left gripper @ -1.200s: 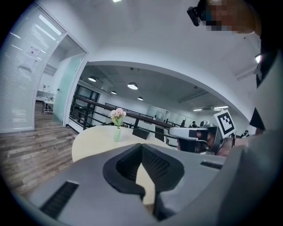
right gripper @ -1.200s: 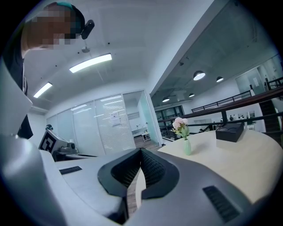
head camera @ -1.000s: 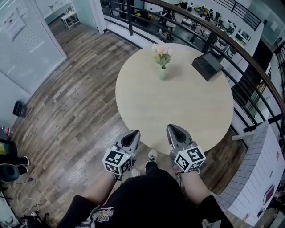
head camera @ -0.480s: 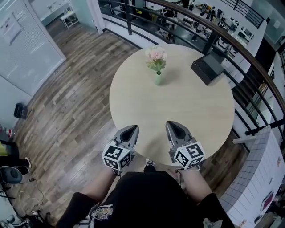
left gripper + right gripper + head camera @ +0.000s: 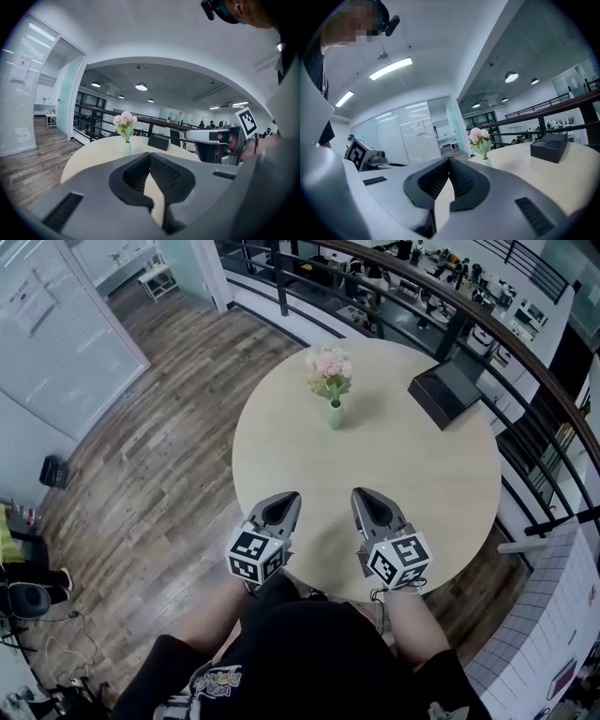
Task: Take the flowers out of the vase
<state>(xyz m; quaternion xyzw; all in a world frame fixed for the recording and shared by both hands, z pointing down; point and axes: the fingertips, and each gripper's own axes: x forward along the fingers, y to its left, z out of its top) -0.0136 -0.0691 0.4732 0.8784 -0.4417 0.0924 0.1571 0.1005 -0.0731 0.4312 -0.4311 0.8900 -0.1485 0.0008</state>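
Observation:
A small pale green vase [image 5: 336, 413] holds pink flowers [image 5: 329, 365] with green leaves at the far side of a round beige table [image 5: 375, 484]. The flowers [image 5: 124, 120] also show ahead in the left gripper view, and the flowers [image 5: 479, 136] in the right gripper view. My left gripper [image 5: 289, 495] is shut and empty over the table's near edge. My right gripper [image 5: 360, 492] is beside it, also shut and empty. Both point toward the vase from well short of it.
A black box [image 5: 450, 393] lies at the table's far right. A dark curved railing [image 5: 487, 324] runs behind the table. Wood floor [image 5: 159, 456] spreads to the left, with glass partitions [image 5: 56, 334] beyond. A white tiled surface [image 5: 553, 615] is at right.
Both grippers have moved forward from the floor side to over the table's near edge. The person has stepped closer to the table. The jaws stay shut.

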